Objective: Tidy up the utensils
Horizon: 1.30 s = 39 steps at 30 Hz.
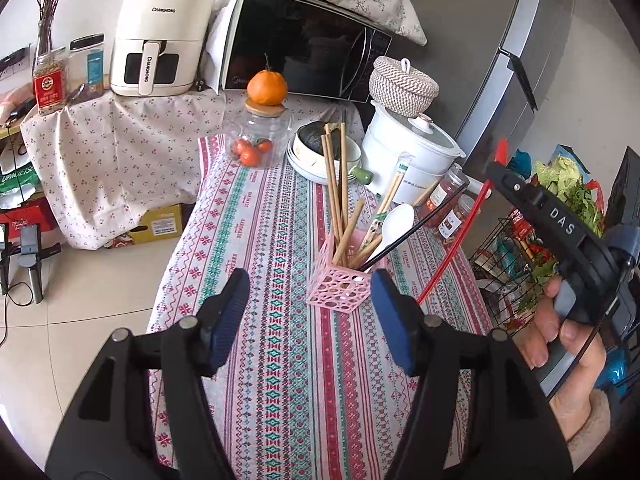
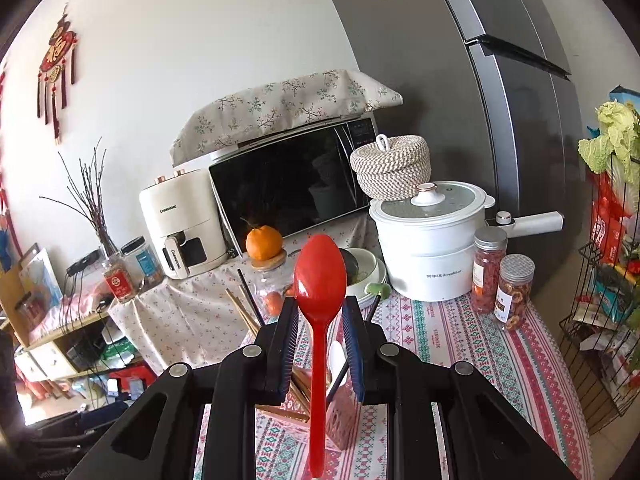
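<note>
A pink lattice holder (image 1: 340,288) stands on the patterned tablecloth (image 1: 280,360) with wooden chopsticks (image 1: 348,232), a white spoon (image 1: 396,220) and black chopsticks in it. My left gripper (image 1: 310,280) hovers open just in front of it, nothing between its fingers. My right gripper (image 2: 320,304) is shut on a red spoon (image 2: 320,276), bowl up and handle hanging down over the holder (image 2: 340,420). In the left wrist view the right gripper (image 1: 498,164), held by a hand, sits to the right of the holder, the red spoon's handle (image 1: 452,248) slanting down from it.
More chopsticks lie across a bowl on stacked plates (image 1: 316,164) behind the holder. A glass jar (image 1: 260,140) topped by an orange, a white pot (image 1: 412,152), two spice jars (image 2: 500,280), a microwave (image 1: 304,44) and an air fryer (image 1: 160,40) crowd the back. A wire rack (image 2: 600,340) stands right.
</note>
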Tool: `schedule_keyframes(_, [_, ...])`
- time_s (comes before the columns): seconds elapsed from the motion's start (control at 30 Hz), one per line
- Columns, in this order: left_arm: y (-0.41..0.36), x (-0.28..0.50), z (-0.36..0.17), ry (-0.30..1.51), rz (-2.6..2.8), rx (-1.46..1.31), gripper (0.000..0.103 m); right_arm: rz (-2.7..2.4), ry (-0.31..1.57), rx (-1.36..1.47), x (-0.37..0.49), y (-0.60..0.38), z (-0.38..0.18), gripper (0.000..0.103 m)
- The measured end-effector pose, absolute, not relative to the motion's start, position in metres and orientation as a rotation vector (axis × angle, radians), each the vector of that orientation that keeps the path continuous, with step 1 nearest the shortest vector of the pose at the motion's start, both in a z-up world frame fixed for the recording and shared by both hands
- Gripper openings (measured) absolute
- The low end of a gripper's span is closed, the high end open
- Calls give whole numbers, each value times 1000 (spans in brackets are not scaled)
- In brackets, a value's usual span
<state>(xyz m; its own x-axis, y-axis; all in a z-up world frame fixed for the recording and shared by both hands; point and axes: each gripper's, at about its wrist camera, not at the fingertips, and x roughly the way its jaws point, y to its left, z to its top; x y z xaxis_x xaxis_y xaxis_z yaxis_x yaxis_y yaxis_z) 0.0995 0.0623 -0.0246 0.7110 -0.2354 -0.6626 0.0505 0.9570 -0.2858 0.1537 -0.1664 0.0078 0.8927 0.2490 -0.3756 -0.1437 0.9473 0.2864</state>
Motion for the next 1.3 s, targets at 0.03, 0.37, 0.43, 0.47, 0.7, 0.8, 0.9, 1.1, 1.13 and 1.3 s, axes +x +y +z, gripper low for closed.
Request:
schedule_keyframes(0.03, [67,102,-29,783,-153,-258,64,199,410,265,156,-164,9,23])
schedule_keyframes(0.37, [87,104,-53,862,-108,-173,64,80,347,284,186,-137,-6,23])
schedule_keyframes(0.43, [90,104,-56,877,-115,-184,64,59,338,267,190,-130,-10,23])
schedule_keyframes(0.47, [90,104,-56,881,-118,-185,64,47,332,256,192,-126,-12,23])
schedule_keyframes(0.7, [94,108,-56,884,-115,-190,64,31,364,239,204,-109,-33,23])
schedule_keyframes(0.8, [91,110,-59,884,-98,-155,64,40,391,248,206,-106,-41,24])
schedule_keyframes(0.9, [88,111,-61,891,-98,-140,64,47,402,226,204,-100,-46,24])
schedule_keyframes(1.1, [79,112,-64,889,-69,-82,77,90,398,231,188,-104,-37,57])
schedule_keyframes(1.13, [77,112,-64,888,-62,-75,77,92,399,241,183,-108,-32,58])
schedule_keyframes(1.3, [70,105,-56,861,-31,-48,85,73,423,240,157,-131,-11,74])
